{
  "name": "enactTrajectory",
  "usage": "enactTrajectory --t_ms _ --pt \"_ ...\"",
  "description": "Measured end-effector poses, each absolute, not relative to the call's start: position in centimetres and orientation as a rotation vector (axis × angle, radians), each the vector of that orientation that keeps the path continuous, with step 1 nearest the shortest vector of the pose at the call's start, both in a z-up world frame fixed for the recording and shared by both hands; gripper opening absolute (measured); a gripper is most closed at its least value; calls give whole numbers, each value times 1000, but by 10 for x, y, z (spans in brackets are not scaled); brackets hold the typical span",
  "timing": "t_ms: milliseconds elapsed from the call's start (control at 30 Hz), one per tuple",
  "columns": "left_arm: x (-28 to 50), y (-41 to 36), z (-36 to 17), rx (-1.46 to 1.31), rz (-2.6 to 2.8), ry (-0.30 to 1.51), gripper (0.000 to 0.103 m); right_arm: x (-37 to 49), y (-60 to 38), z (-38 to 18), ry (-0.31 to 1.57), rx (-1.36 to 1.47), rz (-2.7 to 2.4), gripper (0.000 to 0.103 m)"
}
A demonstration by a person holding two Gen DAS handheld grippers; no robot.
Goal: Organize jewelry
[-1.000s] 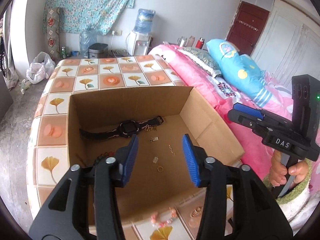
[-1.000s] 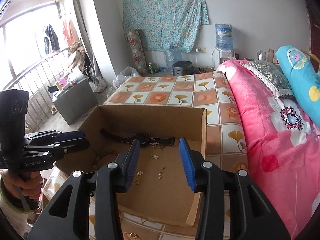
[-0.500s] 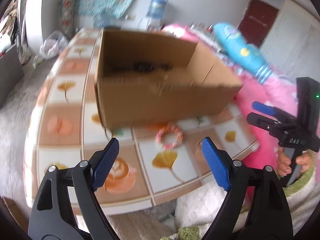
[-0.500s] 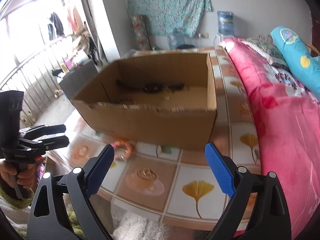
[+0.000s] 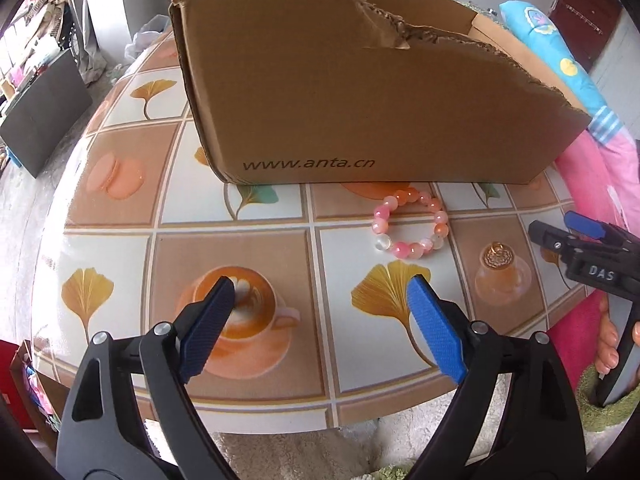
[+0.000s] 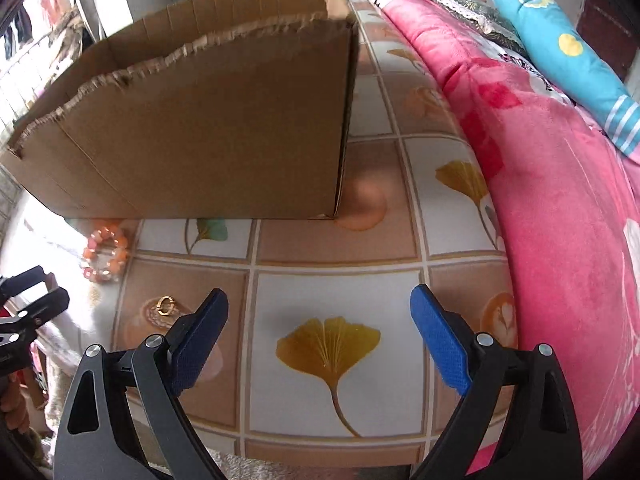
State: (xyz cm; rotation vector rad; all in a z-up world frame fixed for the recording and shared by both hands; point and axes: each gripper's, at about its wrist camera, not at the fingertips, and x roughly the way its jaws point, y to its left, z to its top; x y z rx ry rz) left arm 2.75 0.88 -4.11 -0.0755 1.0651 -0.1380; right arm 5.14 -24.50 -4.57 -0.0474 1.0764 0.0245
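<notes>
A pink and orange bead bracelet (image 5: 412,225) lies on the tiled tablecloth just in front of the cardboard box (image 5: 360,92). A gold ring (image 5: 497,258) lies to its right. My left gripper (image 5: 320,316) is open and empty, low over the table near its front edge, short of the bracelet. My right gripper (image 6: 319,320) is open and empty; the ring (image 6: 165,305) and bracelet (image 6: 105,256) lie to its left. The box (image 6: 200,128) hides its contents from both views.
The tablecloth (image 5: 240,216) has leaf and coffee-cup prints. A pink bed cover (image 6: 560,168) and a blue pillow (image 6: 568,48) lie on the right. The right gripper also shows in the left wrist view (image 5: 560,236).
Both grippers have dropped from above the box down to table level in front of it, and both have opened wider. The box's inside is out of sight now.
</notes>
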Motion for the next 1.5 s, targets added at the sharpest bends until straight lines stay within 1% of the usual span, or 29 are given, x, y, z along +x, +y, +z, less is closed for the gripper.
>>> enactTrajectory --t_ms 100,267,467,733,1500 --pt "26 3 -40 -57 -133 1061 87 55 -241 -49 1071 -89 15 96" --pt "25 -7 -43 -28 -115 1061 93 54 -237 -51 1071 -115 12 96" --pt "27 -15 -45 0 -95 1065 94 58 -243 -52 1077 -103 36 96" --pt "26 -36 -48 44 -42 1078 95 57 -243 -52 1076 -97 48 97" --pt "25 -35 -48 23 -21 1086 95 44 -239 -51 1030 -88 41 97"
